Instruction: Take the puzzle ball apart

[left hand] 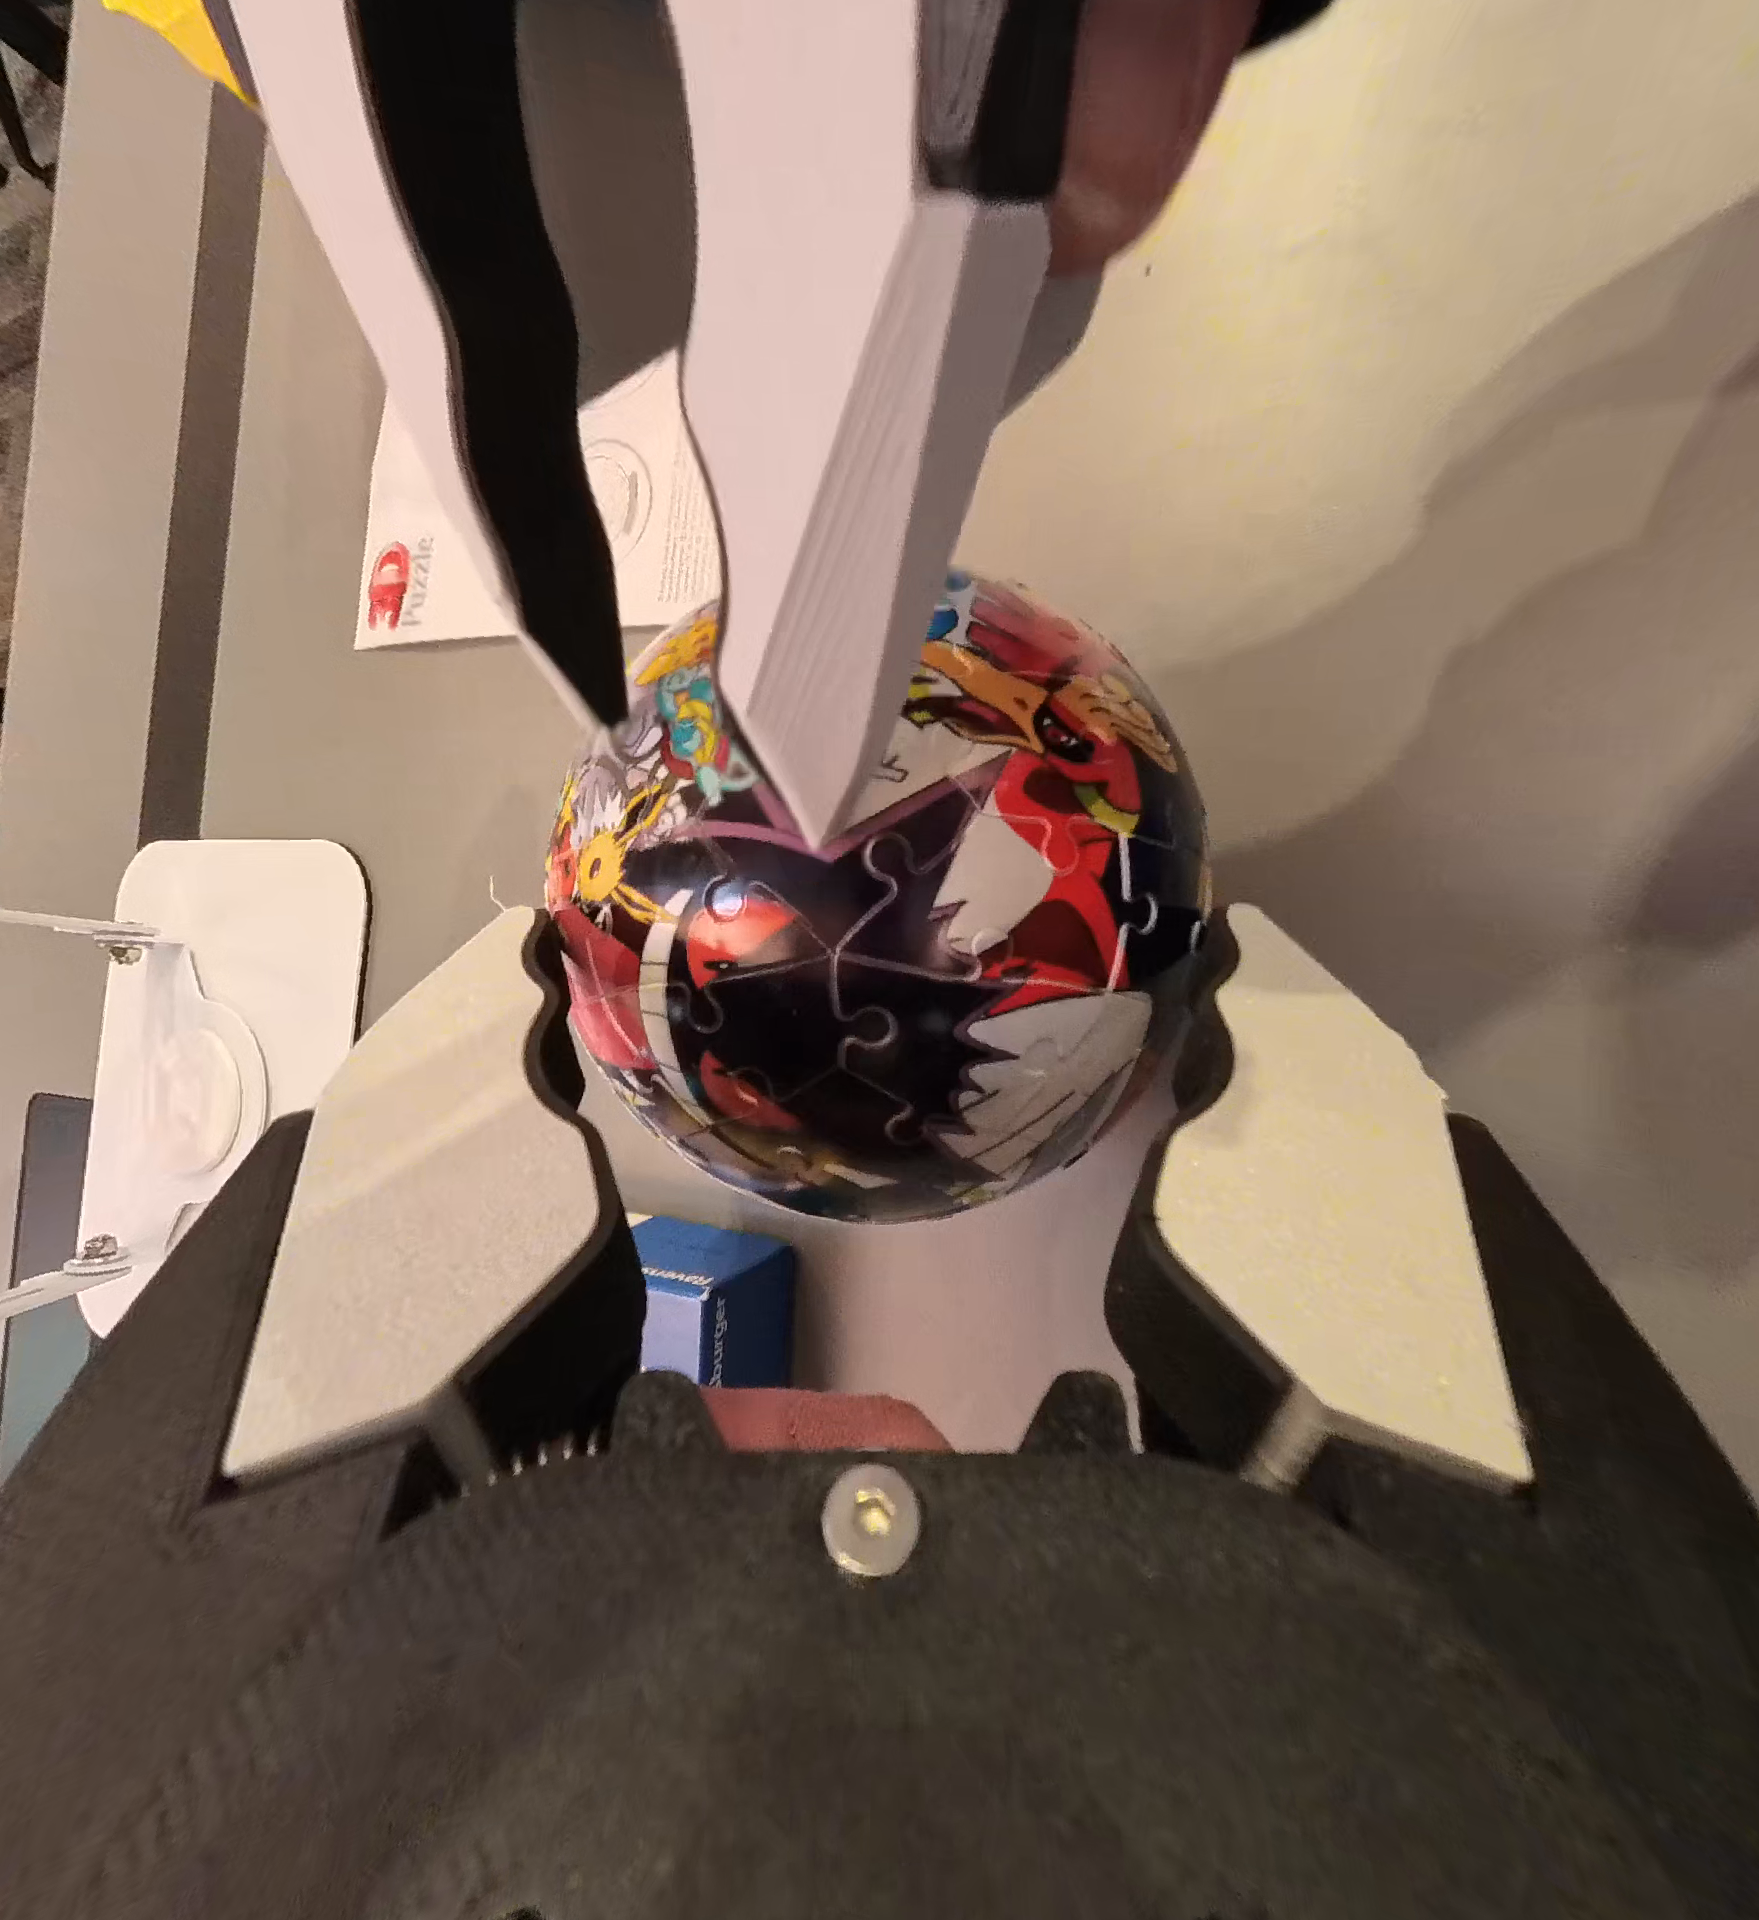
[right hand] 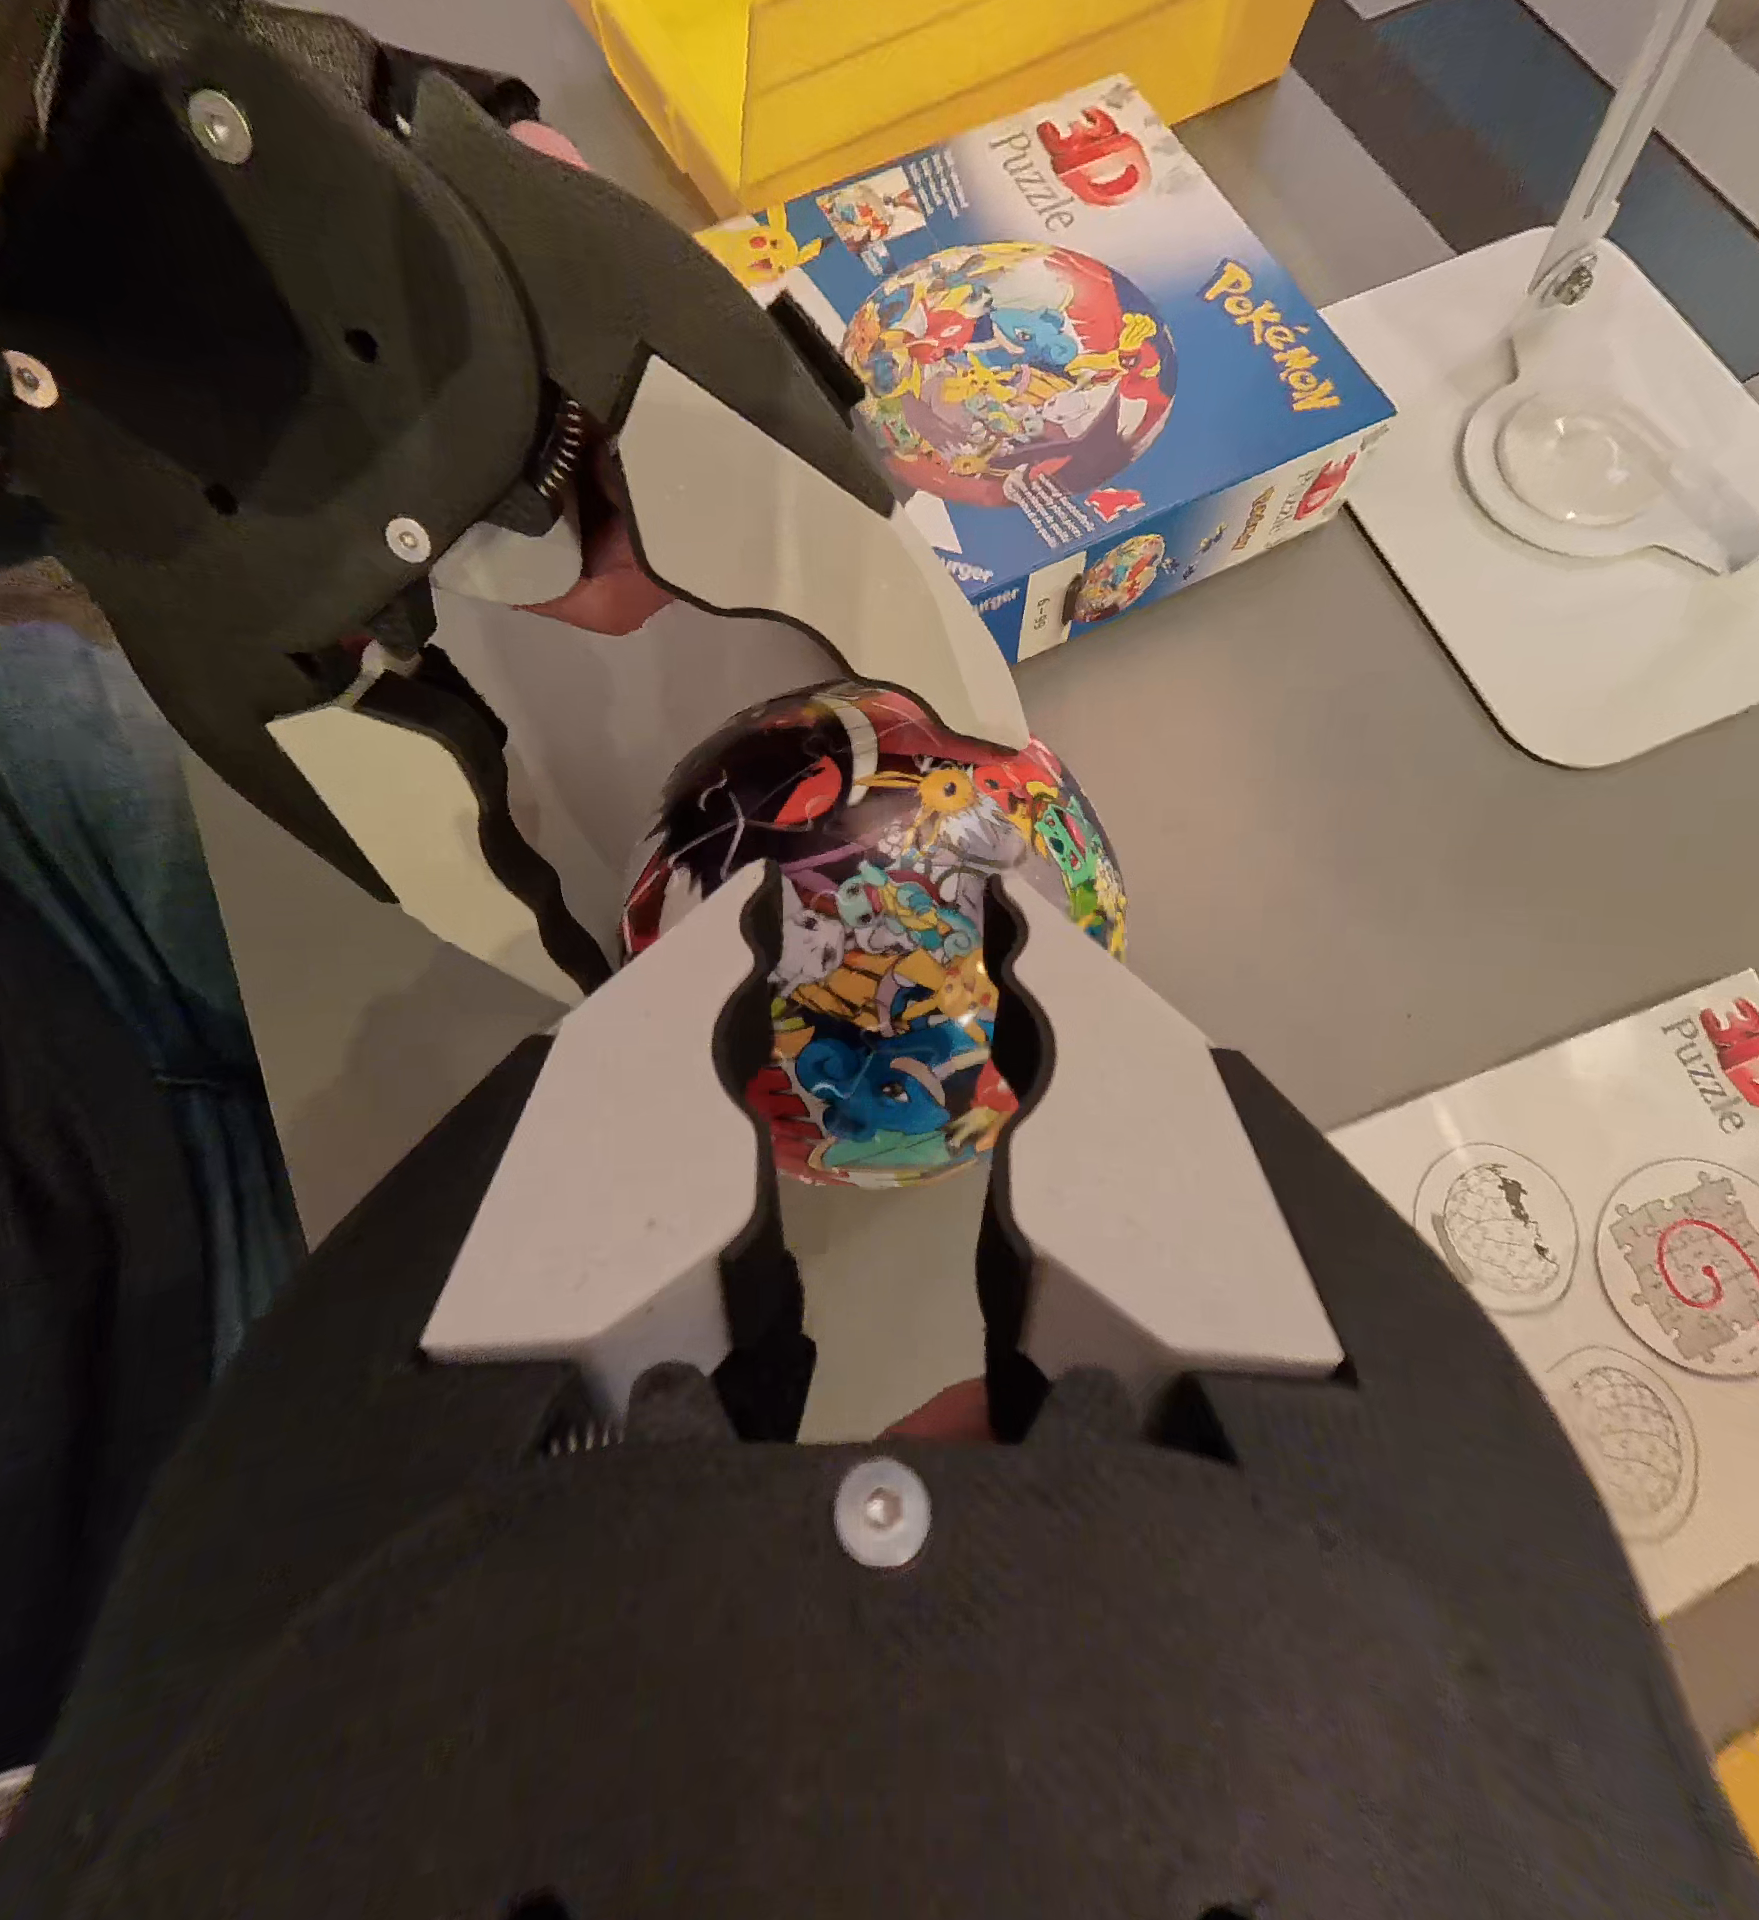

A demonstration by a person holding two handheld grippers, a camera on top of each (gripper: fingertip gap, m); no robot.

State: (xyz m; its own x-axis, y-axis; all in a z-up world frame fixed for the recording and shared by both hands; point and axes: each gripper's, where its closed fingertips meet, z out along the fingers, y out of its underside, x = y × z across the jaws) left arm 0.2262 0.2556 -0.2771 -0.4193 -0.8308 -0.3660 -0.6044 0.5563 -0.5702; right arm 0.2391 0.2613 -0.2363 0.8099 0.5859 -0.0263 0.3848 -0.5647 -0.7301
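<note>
Two hand-held grippers meet on my glossy, cartoon-printed puzzle ball [left hand: 880, 914]: left hand-held gripper [left hand: 875, 935] clamps its sides, right hand-held gripper [right hand: 880, 883] (jaws narrowly parted) presses its tips on top, above the grey bench [right hand: 1322, 883].

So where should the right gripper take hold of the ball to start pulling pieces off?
Probably at a seam on the ball's exposed face, opposite the left gripper, which clamps it across its widest part. The ball is smooth and complete, with no loose edge showing, so the right gripper's tips need to press into a joint between pieces.
</note>
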